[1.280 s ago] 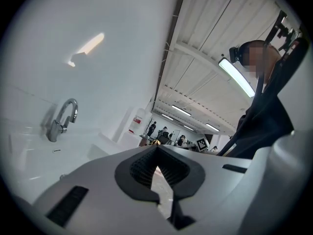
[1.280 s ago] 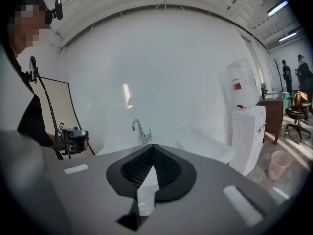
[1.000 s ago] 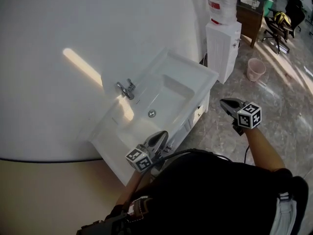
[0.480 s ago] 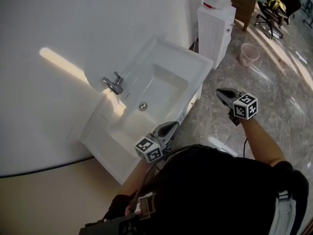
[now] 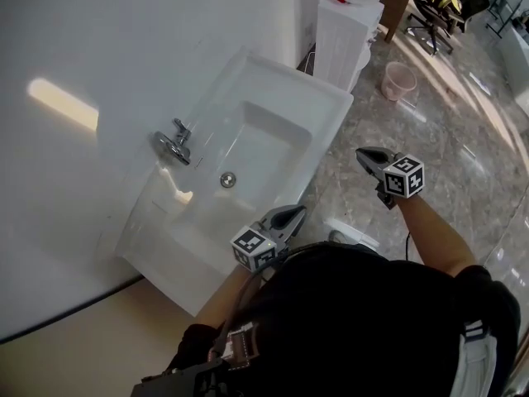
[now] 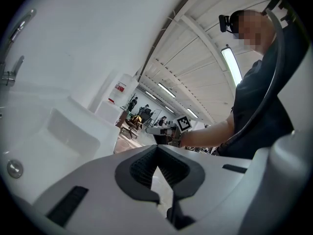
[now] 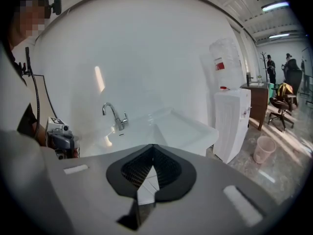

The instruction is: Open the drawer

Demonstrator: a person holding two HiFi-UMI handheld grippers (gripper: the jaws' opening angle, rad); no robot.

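Note:
A white sink vanity (image 5: 337, 99) stands against the white wall, with a chrome faucet (image 5: 172, 141) at its back. Its drawer front is hidden under the sink top in every view. My left gripper (image 5: 297, 213) hangs by the vanity's front edge, jaws shut and empty; its own view (image 6: 156, 147) looks past the basin (image 6: 63, 136). My right gripper (image 5: 361, 154) floats over the marble floor, right of the vanity, also shut and empty. From it (image 7: 152, 146) I see the faucet (image 7: 115, 115) and the sink top (image 7: 186, 129).
A white water dispenser (image 5: 339, 31) stands just beyond the vanity's far end. A pink bucket (image 5: 399, 79) sits on the floor behind it, with an office chair (image 5: 438, 7) farther back. The person's dark torso fills the bottom of the head view.
Both grippers have sunk and shifted along the vanity's front. The head has leaned over, so the cabinet front seen a second ago is now hidden under the sink top.

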